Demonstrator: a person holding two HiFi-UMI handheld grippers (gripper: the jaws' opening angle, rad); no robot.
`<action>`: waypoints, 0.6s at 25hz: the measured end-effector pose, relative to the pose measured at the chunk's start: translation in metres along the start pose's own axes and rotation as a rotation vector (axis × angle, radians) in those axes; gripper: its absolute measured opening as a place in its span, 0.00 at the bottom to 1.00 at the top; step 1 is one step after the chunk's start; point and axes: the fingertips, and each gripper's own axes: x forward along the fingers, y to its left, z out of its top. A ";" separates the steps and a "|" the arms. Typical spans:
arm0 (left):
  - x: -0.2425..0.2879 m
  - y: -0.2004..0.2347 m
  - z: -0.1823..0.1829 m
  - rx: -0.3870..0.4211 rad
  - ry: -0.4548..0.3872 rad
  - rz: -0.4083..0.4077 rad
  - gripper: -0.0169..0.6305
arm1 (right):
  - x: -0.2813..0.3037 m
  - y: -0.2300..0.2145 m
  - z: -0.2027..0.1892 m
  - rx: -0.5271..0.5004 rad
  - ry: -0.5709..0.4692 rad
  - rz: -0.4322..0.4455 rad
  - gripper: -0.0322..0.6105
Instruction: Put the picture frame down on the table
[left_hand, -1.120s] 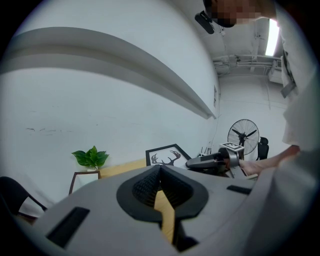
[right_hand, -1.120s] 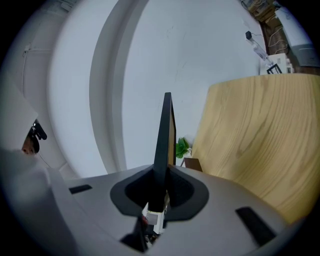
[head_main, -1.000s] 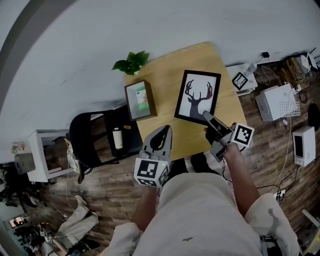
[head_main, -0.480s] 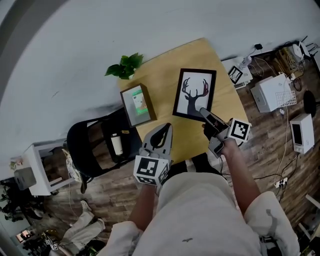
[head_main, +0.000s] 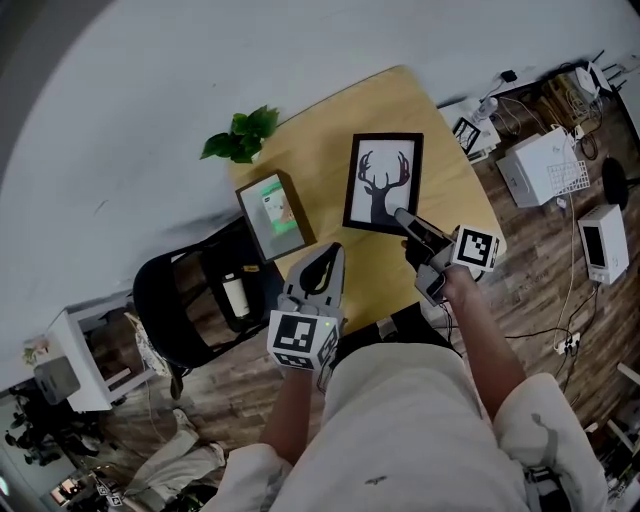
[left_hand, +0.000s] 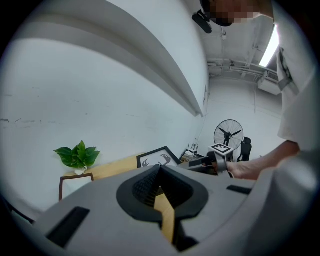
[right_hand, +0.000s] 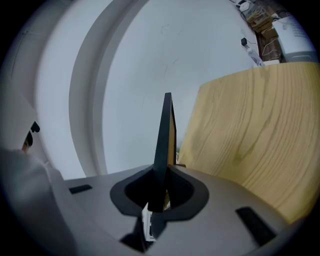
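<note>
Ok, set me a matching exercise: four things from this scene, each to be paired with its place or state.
Things:
1. deer picture frame
2. potted plant
3. brown frame
4. left hand-held gripper

Places or states:
A. at the far corner of the table
B. empty, jaws together
C. clamped in the right hand-held gripper
D. on the table, left of the deer picture frame in the head view

Pairs: 1-C, 2-A, 3-D, 4-B

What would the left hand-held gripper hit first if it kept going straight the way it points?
Probably the bare top of the wooden table just ahead; the left hand-held gripper tilts slightly down towards it. Depth is hard to judge.
</note>
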 end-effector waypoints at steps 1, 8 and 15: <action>0.002 0.005 -0.001 0.001 0.003 -0.007 0.04 | 0.006 -0.003 0.000 0.017 -0.004 -0.011 0.13; 0.009 0.020 -0.008 0.009 0.021 -0.039 0.04 | 0.029 -0.019 -0.009 -0.008 0.020 -0.033 0.13; 0.014 0.029 -0.017 -0.008 0.042 -0.061 0.04 | 0.046 -0.046 -0.023 -0.041 0.074 -0.104 0.12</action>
